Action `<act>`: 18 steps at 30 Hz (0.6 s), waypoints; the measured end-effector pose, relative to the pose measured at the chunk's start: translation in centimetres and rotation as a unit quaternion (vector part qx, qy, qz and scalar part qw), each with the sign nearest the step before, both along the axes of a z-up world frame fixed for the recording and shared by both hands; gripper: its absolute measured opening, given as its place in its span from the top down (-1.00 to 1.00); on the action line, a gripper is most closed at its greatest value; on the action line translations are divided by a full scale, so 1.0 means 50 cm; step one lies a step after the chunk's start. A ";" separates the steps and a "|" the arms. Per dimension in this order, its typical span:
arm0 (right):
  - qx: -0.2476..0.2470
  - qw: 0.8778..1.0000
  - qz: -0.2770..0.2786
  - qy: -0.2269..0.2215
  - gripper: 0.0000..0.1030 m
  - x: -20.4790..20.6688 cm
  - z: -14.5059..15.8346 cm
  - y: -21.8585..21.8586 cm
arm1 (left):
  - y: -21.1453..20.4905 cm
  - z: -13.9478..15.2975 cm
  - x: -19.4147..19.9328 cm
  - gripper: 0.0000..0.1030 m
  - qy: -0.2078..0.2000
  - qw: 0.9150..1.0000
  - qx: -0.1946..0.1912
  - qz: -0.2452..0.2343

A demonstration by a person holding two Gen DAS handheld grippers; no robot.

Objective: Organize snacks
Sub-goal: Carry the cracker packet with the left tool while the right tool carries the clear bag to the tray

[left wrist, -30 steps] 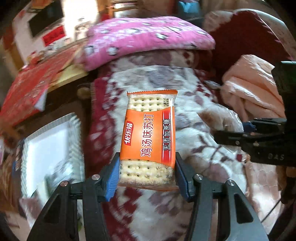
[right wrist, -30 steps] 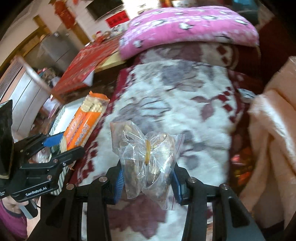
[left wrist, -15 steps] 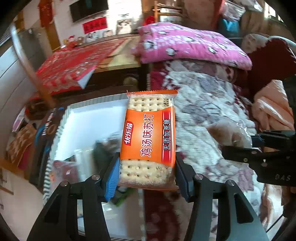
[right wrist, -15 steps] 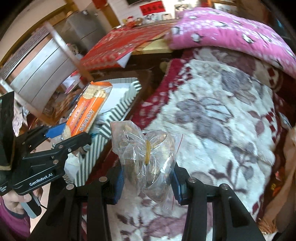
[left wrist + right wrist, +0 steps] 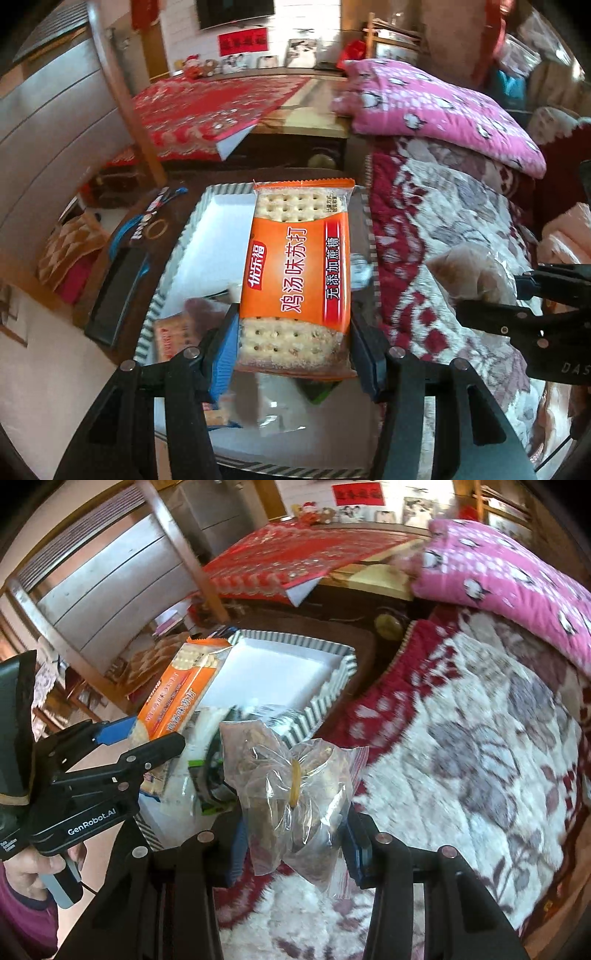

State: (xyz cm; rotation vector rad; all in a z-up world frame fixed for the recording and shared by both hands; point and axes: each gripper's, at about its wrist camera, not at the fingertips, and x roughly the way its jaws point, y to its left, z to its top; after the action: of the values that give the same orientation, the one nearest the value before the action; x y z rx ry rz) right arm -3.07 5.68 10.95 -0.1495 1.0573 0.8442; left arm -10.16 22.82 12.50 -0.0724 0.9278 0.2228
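I've swung both hands off the blanket (image 5: 480, 738) and over toward the tray (image 5: 218, 221) — a second ago it sat at the edge of view, now it lies under my left gripper (image 5: 293, 343), which pinches the cracker packet (image 5: 299, 273) by its lower end. My right gripper (image 5: 291, 830) clamps the clear snack bag (image 5: 291, 790), beside the tray's striped rim — the drop looks close.

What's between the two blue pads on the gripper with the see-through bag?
The right gripper has the clear snack bag pinched between its jaws, a yellow rubber band around its middle. The right wrist view shows it.
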 end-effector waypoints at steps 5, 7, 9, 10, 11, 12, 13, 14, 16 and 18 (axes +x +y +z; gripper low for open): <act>-0.008 1.000 0.030 -0.004 0.10 -0.011 0.000 0.061 | 0.058 -0.007 -0.017 -0.04 0.004 0.999 -0.009 0.032; -0.012 0.999 0.041 -0.005 0.10 -0.015 -0.002 0.084 | 0.075 -0.011 -0.023 -0.04 0.005 0.999 -0.011 0.043; -0.017 0.999 0.051 -0.004 0.10 -0.016 -0.007 0.106 | 0.089 -0.016 -0.030 -0.04 0.008 0.999 -0.012 0.051; -0.021 0.998 0.056 -0.004 0.10 -0.017 -0.010 0.115 | 0.095 -0.019 -0.033 -0.04 0.009 0.998 -0.013 0.055; -0.025 0.998 0.062 -0.005 0.10 -0.017 -0.015 0.128 | 0.100 -0.022 -0.035 -0.04 0.011 0.998 -0.014 0.058; -0.029 0.997 0.067 -0.004 0.10 -0.016 -0.019 0.137 | 0.104 -0.025 -0.037 -0.04 0.013 0.998 -0.015 0.060; -0.032 0.997 0.070 -0.002 0.10 -0.013 -0.025 0.149 | 0.107 -0.028 -0.038 -0.04 0.016 0.998 -0.016 0.063; -0.035 0.997 0.072 -0.001 0.10 -0.010 -0.031 0.159 | 0.110 -0.031 -0.038 -0.04 0.017 0.998 -0.016 0.065; -0.040 0.996 0.077 0.000 0.10 -0.003 -0.042 0.181 | 0.114 -0.039 -0.039 -0.04 0.020 0.997 -0.018 0.068; -0.051 0.995 0.083 -0.004 0.10 0.004 -0.053 0.205 | 0.117 -0.042 -0.038 -0.05 0.020 0.997 -0.016 0.070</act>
State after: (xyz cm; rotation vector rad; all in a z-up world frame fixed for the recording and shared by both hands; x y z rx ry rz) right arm -2.88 15.94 8.30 -0.3307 1.0910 0.9373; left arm -12.05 28.66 10.39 -0.1640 0.9676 0.3399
